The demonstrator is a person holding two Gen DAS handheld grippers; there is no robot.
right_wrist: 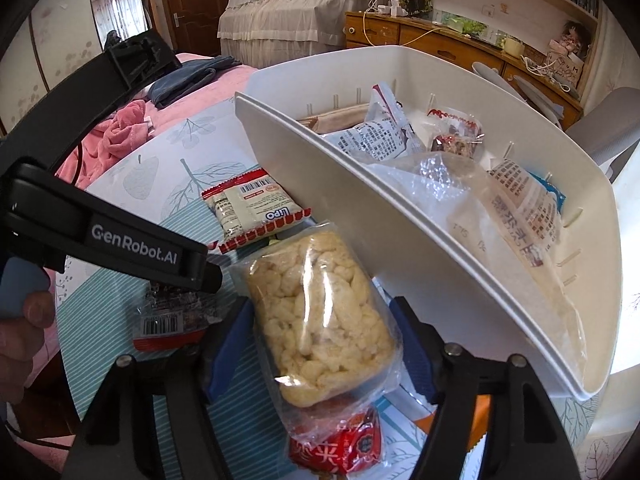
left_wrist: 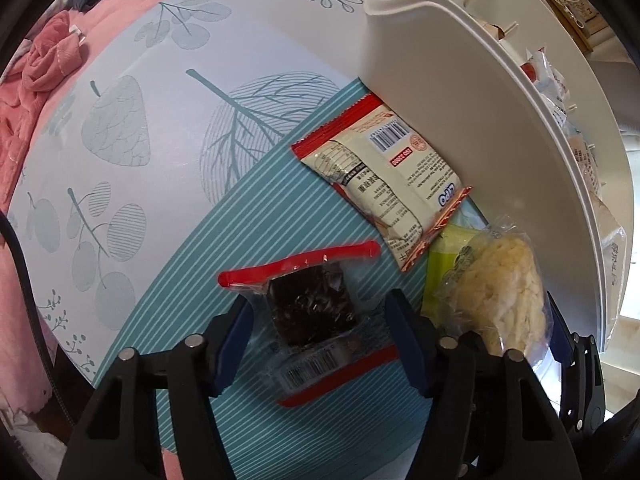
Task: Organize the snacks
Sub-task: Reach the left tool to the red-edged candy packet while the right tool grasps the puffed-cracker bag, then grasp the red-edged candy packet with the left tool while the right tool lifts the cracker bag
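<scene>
My right gripper [right_wrist: 324, 340] straddles the puffed-rice pack [right_wrist: 320, 316], long axis toward the white bin [right_wrist: 400, 216]; my left gripper [left_wrist: 316, 328] brackets the dark snack [left_wrist: 312, 312], both seemingly unclenched.

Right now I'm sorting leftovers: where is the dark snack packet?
On the tablecloth between the left gripper fingers, left of the puffed-rice bag.
</scene>
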